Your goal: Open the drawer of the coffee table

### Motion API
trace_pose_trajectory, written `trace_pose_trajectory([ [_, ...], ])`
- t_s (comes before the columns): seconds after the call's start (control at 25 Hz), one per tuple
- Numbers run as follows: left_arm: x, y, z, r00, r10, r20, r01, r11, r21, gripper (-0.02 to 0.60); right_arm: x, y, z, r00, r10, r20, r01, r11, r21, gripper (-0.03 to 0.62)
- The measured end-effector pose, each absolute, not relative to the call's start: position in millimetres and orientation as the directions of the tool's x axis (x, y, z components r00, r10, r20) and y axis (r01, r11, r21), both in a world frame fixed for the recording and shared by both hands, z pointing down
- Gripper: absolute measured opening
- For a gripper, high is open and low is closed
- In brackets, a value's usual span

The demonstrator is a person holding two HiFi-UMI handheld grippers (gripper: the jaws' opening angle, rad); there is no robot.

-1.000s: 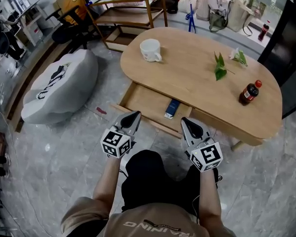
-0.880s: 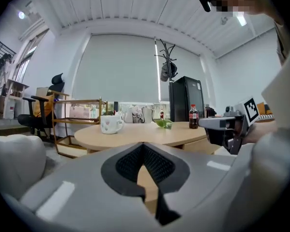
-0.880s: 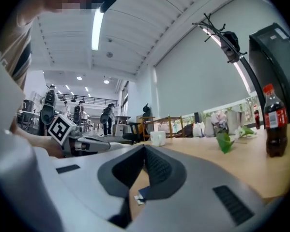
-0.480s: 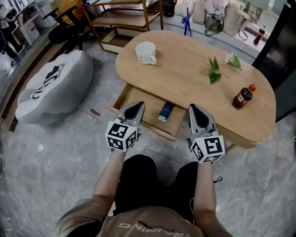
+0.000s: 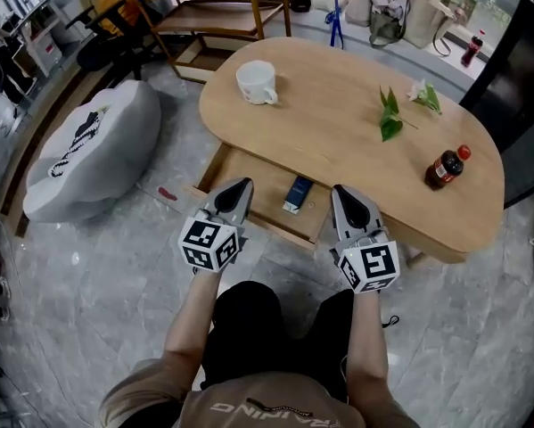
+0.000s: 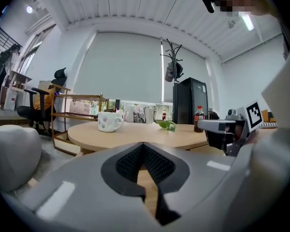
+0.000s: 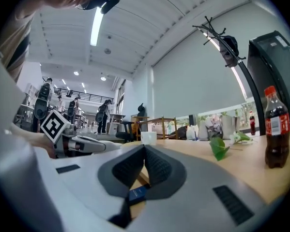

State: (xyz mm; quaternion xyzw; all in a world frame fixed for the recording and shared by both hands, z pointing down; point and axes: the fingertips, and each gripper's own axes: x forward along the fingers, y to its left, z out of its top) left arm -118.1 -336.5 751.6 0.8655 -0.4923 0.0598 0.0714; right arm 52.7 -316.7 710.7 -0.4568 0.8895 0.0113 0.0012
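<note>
Left claw (image 5: pixel 245 184) and right claw (image 5: pixel 336 190) hover clenched, empty, at six o'clock of the open drawer (image 5: pixel 263 182), likely light, stiff wood, best pulled by its front lip.

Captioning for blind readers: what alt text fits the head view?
The left hand-held gripper and right hand-held gripper, both shut, hover at the open drawer of an oval coffee table; a blue box lies inside, a mug and bottle on top.

Free room is being offered by the left half of the open drawer (image 5: pixel 265 178); its right part is being taken up by a blue box (image 5: pixel 296 194). The bare middle of the table (image 5: pixel 329 105) is being hemmed by a mug (image 5: pixel 254 82), leaves (image 5: pixel 390 119) and a bottle (image 5: pixel 447 168). Floor at the left is being blocked by a beanbag (image 5: pixel 88 154).
</note>
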Motion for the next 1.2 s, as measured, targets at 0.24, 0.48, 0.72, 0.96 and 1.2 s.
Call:
trace_pose_trajectory([
  [0.24,-120.9,-336.1,719.5,0.497,-0.839,0.222,-0.863,-0.505,0.023,0.006,52.0,-335.6,688.4,-0.540,-0.842,0.019,-0.841,0.539,-0.036,0.006],
  [0.48,-129.0,-327.4,637.8,0.484,-0.838,0.252,-0.867,-0.499,0.006,0.006,46.8,-336.1,610.5,-0.512,-0.857,0.064,-0.859,0.510,-0.044,0.006],
  [0.72,-134.0,-296.5,540.6,0.484,-0.825,0.292,-0.865,-0.501,0.018,0.006,32.6,-319.3,505.9,-0.563,-0.813,0.151,-0.820,0.572,0.024,0.006],
  [0.96,-147.5,-260.2,409.4,0.459,-0.838,0.296,-0.874,-0.485,-0.019,0.006,27.4,-275.8,389.7,-0.581,-0.798,0.161,-0.807,0.590,0.009,0.006],
  [1.2,-161.5,-229.8,301.0,0.438,-0.850,0.291,-0.884,-0.466,-0.030,0.006,34.4,-243.9,278.6,-0.554,-0.823,0.124,-0.830,0.558,-0.006,0.006],
])
